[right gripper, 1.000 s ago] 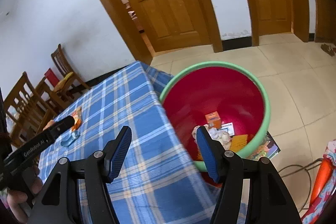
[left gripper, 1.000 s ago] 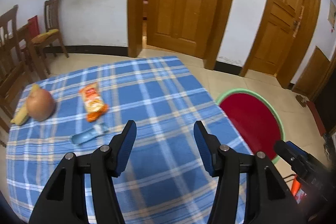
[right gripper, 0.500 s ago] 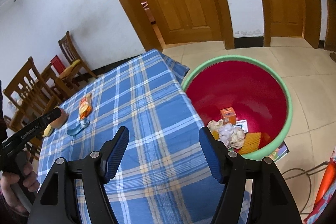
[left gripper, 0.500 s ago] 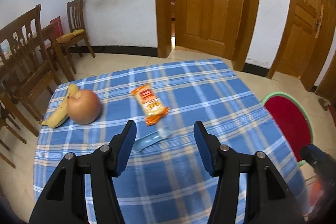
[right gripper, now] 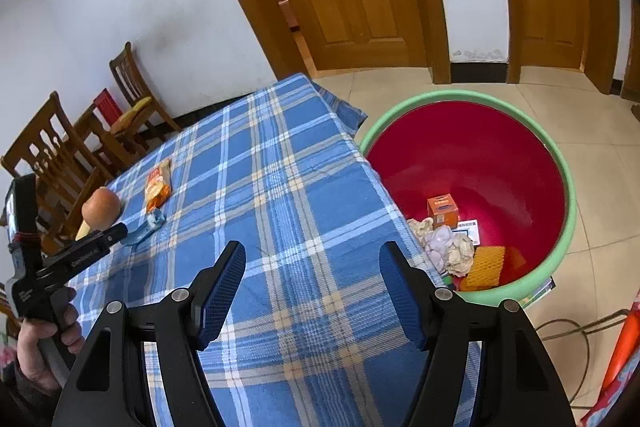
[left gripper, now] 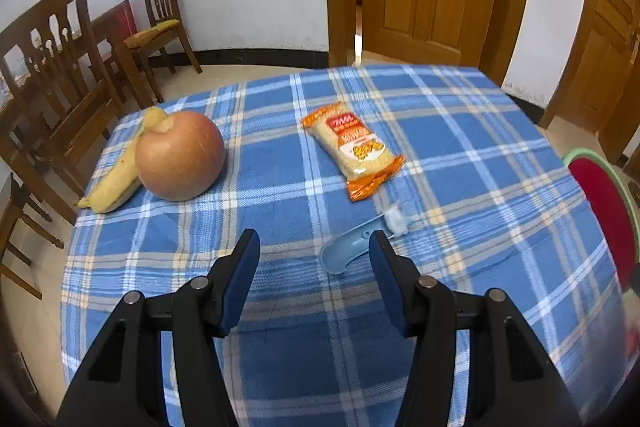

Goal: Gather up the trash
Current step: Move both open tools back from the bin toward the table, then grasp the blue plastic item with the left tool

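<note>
A blue plaid tablecloth [left gripper: 460,147] covers the table beside a red, green-rimmed round bin [right gripper: 566,187]. The orange snack packet [left gripper: 354,149] and pale blue plastic wrapper [left gripper: 360,247] lie on it. Both grippers, left [left gripper: 314,253] and right [right gripper: 312,263], gape wide, holding nothing.
</note>
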The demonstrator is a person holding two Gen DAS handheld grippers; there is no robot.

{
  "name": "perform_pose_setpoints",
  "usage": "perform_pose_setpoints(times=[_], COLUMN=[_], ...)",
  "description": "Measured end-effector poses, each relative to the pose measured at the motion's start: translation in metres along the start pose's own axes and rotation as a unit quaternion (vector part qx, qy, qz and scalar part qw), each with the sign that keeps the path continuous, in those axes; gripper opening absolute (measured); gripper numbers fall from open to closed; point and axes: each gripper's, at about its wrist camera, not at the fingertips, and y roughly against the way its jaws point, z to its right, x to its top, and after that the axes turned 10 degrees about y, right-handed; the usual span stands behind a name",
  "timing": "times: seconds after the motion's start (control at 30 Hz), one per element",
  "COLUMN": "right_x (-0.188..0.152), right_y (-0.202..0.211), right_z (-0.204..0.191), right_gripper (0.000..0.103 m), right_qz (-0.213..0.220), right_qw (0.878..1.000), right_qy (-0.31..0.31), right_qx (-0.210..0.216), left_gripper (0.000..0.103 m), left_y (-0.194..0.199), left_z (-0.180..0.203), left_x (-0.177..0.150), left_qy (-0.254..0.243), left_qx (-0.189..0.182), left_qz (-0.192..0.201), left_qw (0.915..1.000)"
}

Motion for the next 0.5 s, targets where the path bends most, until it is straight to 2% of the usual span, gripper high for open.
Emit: perform_pose_setpoints(times=[0.2, 0.5], right_x=[-0.001, 0.002], right_y=[-0.010, -0.018], right_z=[-0.003, -0.006], right_gripper=[0.071, 0.071], right_qz=[-0.012, -0.021], right_qw=[1.000, 1.000], right_qy=[0.002, 0.007], right_qx=[-0.002, 0.000], left_gripper=[0.057, 0.057], left_y=[-0.015, -0.029], left_z=[0.007, 0.016], left_x=[-0.002, -0.001], left_qy=[-0.019, -0.041], left_qx=[-0.015, -0.012], left_qz=[-0.009, -0.014], left_qw=[0.9997, 0.9990])
